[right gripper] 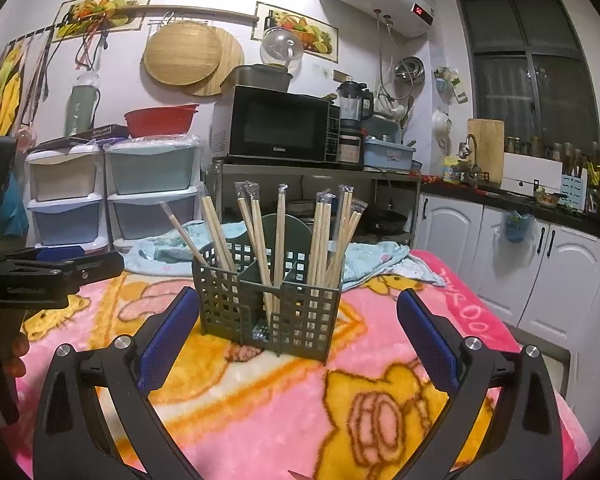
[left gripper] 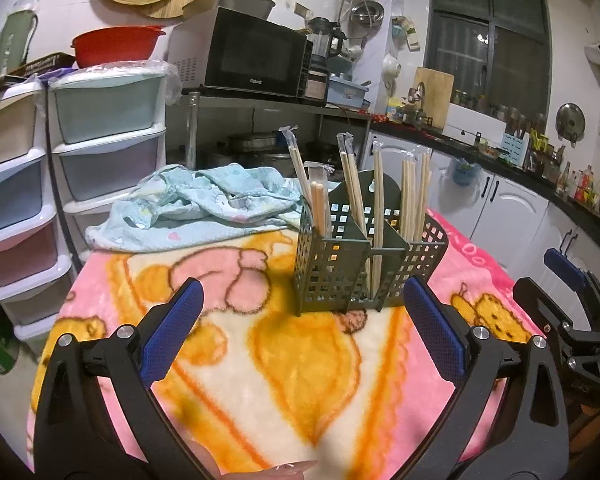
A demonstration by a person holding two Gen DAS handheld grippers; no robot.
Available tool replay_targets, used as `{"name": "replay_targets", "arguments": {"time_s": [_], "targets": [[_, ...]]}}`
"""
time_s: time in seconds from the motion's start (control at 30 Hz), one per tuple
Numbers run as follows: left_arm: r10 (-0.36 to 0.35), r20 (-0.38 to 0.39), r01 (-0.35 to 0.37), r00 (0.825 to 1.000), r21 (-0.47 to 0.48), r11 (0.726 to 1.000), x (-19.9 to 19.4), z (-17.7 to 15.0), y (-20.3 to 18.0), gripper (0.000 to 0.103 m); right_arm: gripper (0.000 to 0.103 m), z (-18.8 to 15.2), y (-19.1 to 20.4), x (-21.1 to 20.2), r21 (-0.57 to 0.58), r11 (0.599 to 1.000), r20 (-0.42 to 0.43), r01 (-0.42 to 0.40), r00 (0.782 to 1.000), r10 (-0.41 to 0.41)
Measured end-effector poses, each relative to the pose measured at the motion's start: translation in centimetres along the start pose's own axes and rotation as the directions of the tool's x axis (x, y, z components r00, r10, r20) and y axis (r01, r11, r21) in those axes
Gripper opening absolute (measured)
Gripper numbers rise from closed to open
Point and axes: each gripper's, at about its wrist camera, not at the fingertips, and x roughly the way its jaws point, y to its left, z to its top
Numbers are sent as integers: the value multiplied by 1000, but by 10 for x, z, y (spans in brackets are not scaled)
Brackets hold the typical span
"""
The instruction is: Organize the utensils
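- The left tongs [left gripper: 302,320] stand wide apart and grip nothing; their blue textured pads [left gripper: 172,332] point forward over the pink and orange cartoon-print fleece blanket [left gripper: 260,380] that covers the bench.
- They sit level and low, aimed at the dark green plastic lattice utensil caddy [left gripper: 340,268], which lies just ahead of the fingertips and slightly toward the right pad, not touched by either.
- A fingertip of the person's left hand [left gripper: 290,470] shows at the bottom edge of the left wrist view, under the handle.
- The right tongs [right gripper: 298,314] are likewise spread wide and hold nothing, level and pointing straight at the caddy [right gripper: 268,304], which stands between the lines of the two pads, just beyond them.
- From the right wrist view the left tongs [right gripper: 56,260] appear at the left edge, beside the caddy and apart from it; from the left wrist view the right tongs [left gripper: 568,276] appear at the right edge.
- The caddy stands upright on the blanket, its compartments holding pale wooden chopsticks in clear plastic sleeves [right gripper: 278,248], upright or leaning outward.
- Behind the caddy lies a crumpled light blue printed cloth [left gripper: 204,200].
- Further back stand a black microwave oven [right gripper: 280,126] on a metal shelf and stacked pastel plastic drawers [left gripper: 108,136].
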Motion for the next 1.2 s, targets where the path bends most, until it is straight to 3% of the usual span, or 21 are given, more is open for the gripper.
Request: {"name": "replay_targets", "arguments": {"time_s": [1.2], "targets": [[9,3,-9,1000,-2,1000,-4,-1,-1,92,96,0,0,0,-1,1000,5,0,1000,0]]}}
